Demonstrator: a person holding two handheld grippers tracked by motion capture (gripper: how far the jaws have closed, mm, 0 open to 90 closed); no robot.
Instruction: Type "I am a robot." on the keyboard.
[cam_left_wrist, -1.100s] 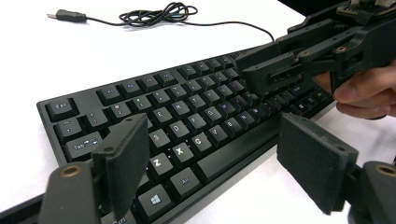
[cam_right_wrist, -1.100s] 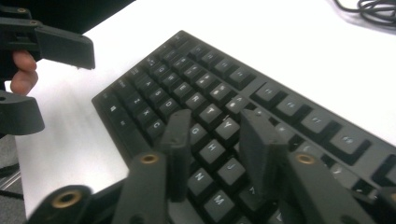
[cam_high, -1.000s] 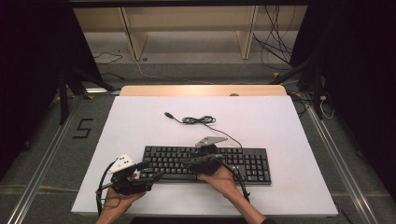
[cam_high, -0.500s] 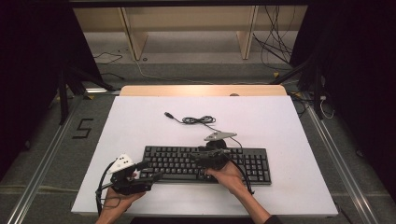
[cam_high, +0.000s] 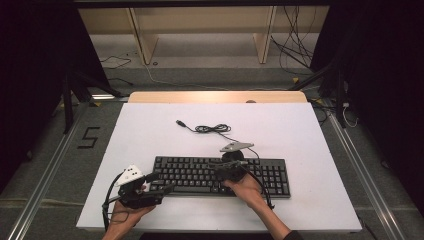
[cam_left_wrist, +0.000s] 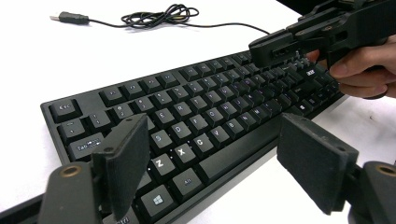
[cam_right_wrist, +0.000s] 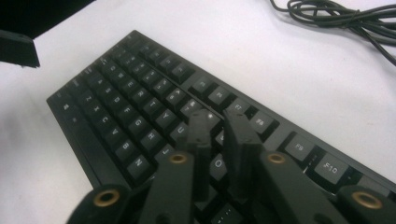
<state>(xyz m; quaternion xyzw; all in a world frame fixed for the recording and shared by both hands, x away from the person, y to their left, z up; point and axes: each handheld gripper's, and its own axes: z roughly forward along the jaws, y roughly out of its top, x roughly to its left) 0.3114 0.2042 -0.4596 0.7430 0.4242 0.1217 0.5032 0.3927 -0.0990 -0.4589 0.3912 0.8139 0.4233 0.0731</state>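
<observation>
The right gripper (cam_high: 218, 168) has been travelling across the keyboard (cam_high: 200, 175) over the last second: it was sitting nearer the keyboard's middle, then shifted toward the keyboard's right part, and it is now hanging over the upper key rows just right of centre, close to the back edge where the keyboard's cable (cam_high: 212, 129) is leaving. This suggests the person is working along the keys, probably pressing them one after another, with the pressing only partly done. In the right gripper view, the right gripper (cam_right_wrist: 219, 126) is showing its jaws drawn almost together with only a slim gap, gripping nothing, their tips hovering at or just touching the number-row keys below the function row; actual contact is hard to judge. The left gripper (cam_high: 165, 189) is resting in much the same spot as before, at the keyboard's front left corner. In the left gripper view, the left gripper (cam_left_wrist: 212, 154) is standing wide open and holding nothing, its jaws straddling the lower letter rows. The keyboard itself is lying flat on the white table (cam_high: 150, 130), its cable coiled behind it.
</observation>
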